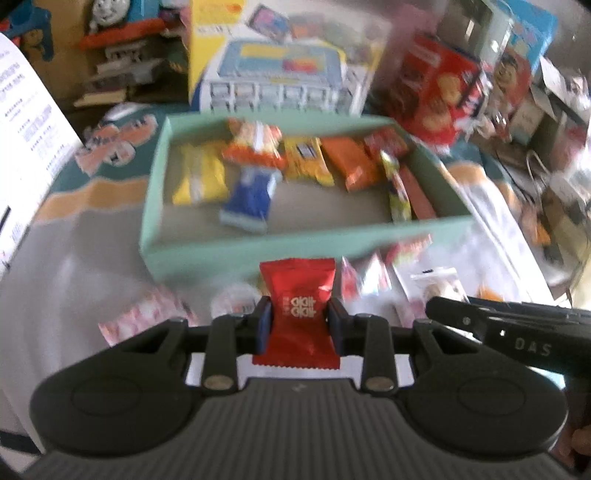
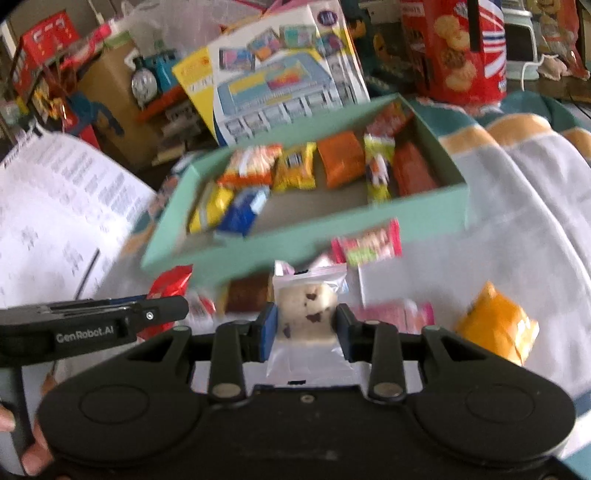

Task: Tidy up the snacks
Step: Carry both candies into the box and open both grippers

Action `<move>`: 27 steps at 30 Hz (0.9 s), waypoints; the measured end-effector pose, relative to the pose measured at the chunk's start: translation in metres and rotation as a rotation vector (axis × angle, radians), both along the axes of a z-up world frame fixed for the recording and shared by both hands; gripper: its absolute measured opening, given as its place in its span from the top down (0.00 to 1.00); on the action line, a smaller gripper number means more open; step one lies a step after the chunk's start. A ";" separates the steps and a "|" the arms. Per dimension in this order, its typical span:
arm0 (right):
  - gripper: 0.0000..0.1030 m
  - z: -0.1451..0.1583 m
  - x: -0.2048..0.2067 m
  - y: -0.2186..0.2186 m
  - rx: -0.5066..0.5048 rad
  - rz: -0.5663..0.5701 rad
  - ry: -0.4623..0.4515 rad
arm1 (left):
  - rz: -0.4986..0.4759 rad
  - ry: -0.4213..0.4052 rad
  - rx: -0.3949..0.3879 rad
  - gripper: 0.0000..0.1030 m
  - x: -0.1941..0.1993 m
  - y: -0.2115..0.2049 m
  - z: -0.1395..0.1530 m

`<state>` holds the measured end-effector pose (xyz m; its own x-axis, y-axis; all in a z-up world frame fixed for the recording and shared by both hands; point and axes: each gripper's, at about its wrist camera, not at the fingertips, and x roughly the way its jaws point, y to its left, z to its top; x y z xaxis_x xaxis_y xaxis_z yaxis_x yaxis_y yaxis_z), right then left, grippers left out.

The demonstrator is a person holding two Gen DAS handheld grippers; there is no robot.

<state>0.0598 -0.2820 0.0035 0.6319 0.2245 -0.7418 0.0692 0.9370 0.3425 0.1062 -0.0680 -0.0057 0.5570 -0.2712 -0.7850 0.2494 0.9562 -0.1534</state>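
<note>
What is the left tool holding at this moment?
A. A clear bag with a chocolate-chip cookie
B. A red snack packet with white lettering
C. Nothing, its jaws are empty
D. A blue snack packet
B. In the left wrist view the left tool has its pads pressed on both sides of a red snack packet, in front of the green box; the clear cookie bag sits in the right tool.

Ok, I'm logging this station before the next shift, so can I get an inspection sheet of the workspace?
Surface: patterned cloth, wrinkled.
Job's things: green box part filled with snack packs; more packs loose in front of it.
Clutter: orange pack lying apart; printed sheet.
Grippers: left gripper shut on red packet; right gripper shut on clear cookie bag.
Cables: nothing seen.
Surroundings: toy train, biscuit box.
</note>
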 end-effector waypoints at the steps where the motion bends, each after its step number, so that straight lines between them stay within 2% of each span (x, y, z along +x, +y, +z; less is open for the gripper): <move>1: 0.67 0.005 0.009 -0.001 0.005 -0.003 -0.011 | 0.008 -0.013 0.000 0.70 0.007 0.001 0.005; 4: 0.67 0.017 0.035 -0.001 0.004 0.000 -0.038 | 0.022 -0.042 0.000 0.70 0.032 -0.001 0.015; 7: 0.67 0.021 0.067 -0.001 0.009 0.002 -0.039 | 0.025 -0.035 -0.015 0.70 0.058 -0.004 0.017; 14: 0.67 0.005 0.127 0.007 0.020 0.010 0.003 | 0.056 0.023 -0.003 0.70 0.106 -0.006 -0.009; 21: 0.67 -0.016 0.157 0.022 0.042 0.042 0.037 | 0.072 0.051 0.056 0.70 0.119 -0.004 -0.033; 24: 0.64 -0.021 0.162 0.028 0.045 0.063 0.038 | 0.099 0.077 0.061 0.68 0.123 0.004 -0.041; 26: 0.46 -0.023 0.164 0.028 0.053 0.060 0.042 | 0.114 0.089 0.079 0.52 0.123 0.007 -0.045; 27: 0.28 -0.022 0.164 0.027 0.058 0.049 0.038 | 0.126 0.093 0.092 0.27 0.123 0.007 -0.046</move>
